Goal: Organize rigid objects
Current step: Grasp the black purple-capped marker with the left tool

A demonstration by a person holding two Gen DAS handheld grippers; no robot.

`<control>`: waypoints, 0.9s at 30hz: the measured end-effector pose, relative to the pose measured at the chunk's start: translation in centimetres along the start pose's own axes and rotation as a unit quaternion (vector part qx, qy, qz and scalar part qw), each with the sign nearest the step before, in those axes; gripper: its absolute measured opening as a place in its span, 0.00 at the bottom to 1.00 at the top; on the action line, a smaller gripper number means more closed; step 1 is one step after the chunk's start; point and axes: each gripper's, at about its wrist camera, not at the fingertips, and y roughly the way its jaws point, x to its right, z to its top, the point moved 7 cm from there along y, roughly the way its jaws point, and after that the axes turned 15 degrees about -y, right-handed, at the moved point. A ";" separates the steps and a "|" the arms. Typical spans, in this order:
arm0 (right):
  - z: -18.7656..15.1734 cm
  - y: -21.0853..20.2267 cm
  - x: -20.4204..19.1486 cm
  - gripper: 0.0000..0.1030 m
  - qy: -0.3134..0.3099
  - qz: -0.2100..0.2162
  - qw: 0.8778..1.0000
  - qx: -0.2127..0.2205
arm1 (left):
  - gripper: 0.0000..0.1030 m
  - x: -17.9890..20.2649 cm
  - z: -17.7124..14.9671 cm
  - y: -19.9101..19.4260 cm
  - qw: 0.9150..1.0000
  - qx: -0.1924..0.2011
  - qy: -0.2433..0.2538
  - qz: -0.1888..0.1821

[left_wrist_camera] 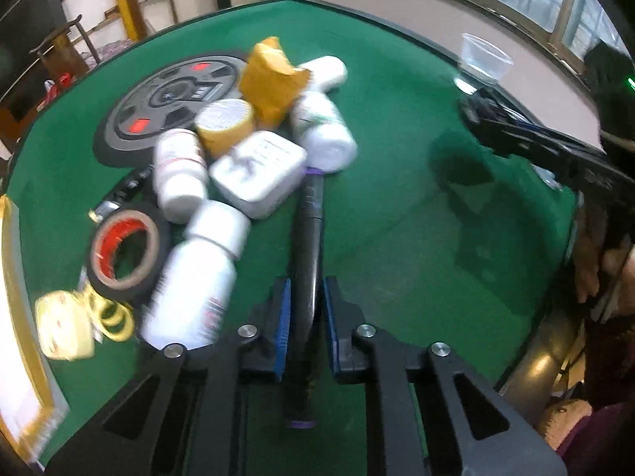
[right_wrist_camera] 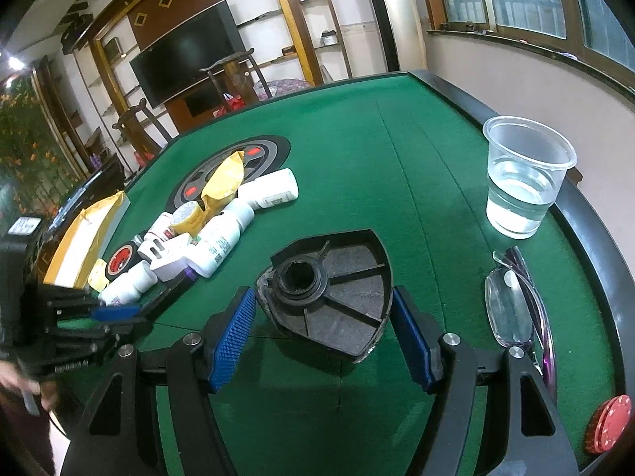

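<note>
My left gripper (left_wrist_camera: 305, 301) is shut on a long black marker with purple ends (left_wrist_camera: 307, 246), held just over the green felt, its tip against a pile of objects. The pile holds white pill bottles (left_wrist_camera: 186, 293), a white charger block (left_wrist_camera: 258, 174), a yellow tape roll (left_wrist_camera: 224, 125), an orange packet (left_wrist_camera: 270, 79) and a black tape roll (left_wrist_camera: 127, 254). My right gripper (right_wrist_camera: 323, 323) is open, its blue pads either side of a black shield-shaped plastic part (right_wrist_camera: 337, 281) lying on the felt. The pile (right_wrist_camera: 214, 234) shows left of it.
A clear plastic cup of water (right_wrist_camera: 520, 182) stands near the table's right edge. Purple-framed glasses (right_wrist_camera: 516, 301) lie beside my right gripper. Red chips (right_wrist_camera: 609, 422) sit at the right rim. A round control disc (left_wrist_camera: 166, 107) is set in the felt. A yellow-edged envelope (right_wrist_camera: 79, 246) lies left.
</note>
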 end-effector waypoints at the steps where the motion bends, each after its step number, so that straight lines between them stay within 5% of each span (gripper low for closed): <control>1: 0.0 0.1 -0.1 0.62 -0.001 0.001 1.000 -0.001 | 0.12 0.3 -0.2 -0.1 1.000 0.004 0.003 0.004; 10: 0.0 0.2 0.0 0.62 -0.001 -0.002 1.000 -0.003 | 0.12 0.9 0.1 0.0 0.999 0.033 -0.003 0.021; 19: 0.0 0.3 -0.1 0.62 -0.003 -0.005 1.000 -0.004 | 0.12 -1.6 -1.9 -4.8 0.989 0.096 -0.092 -0.057; 27: 0.2 -0.2 -0.7 0.62 -0.027 -0.037 0.999 0.002 | 0.12 -6.4 -0.4 -7.4 0.978 0.145 -0.140 -0.056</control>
